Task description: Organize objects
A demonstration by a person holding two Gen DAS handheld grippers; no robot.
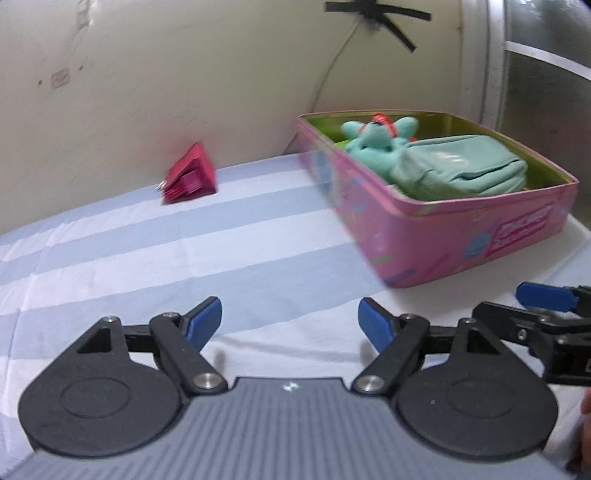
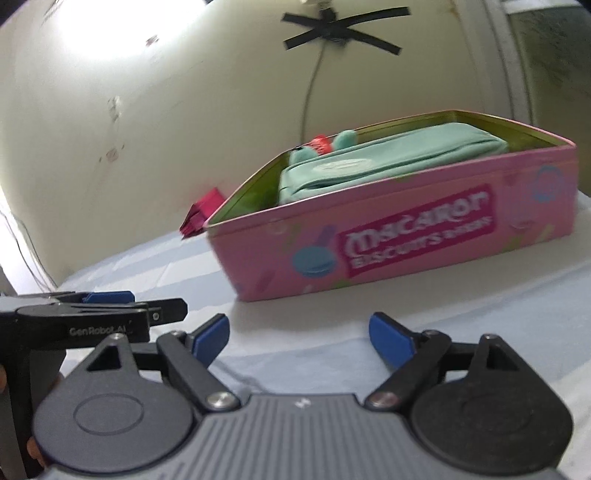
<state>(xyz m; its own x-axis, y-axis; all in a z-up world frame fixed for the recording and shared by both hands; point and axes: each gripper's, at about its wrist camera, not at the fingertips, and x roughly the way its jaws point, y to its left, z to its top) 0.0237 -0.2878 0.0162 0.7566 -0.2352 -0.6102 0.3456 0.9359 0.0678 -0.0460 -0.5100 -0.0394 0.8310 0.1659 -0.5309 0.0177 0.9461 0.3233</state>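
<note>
A pink biscuit tin (image 1: 461,236) stands open on the striped bedsheet, right of centre; it also shows in the right wrist view (image 2: 406,236). Inside lie a teal pouch (image 1: 461,168) (image 2: 376,162) and a teal plush toy (image 1: 373,142) (image 2: 314,147). A small magenta object (image 1: 192,175) lies on the sheet near the wall, left of the tin; in the right wrist view (image 2: 201,216) the tin partly hides it. My left gripper (image 1: 290,325) is open and empty, low over the sheet. My right gripper (image 2: 299,338) is open and empty, in front of the tin.
The sheet (image 1: 147,266) has blue and white stripes. A cream wall (image 1: 184,74) rises right behind it, with black tape (image 1: 376,14) holding a cable. A window frame (image 1: 495,62) stands at the right. The right gripper's finger (image 1: 546,297) shows beside my left one.
</note>
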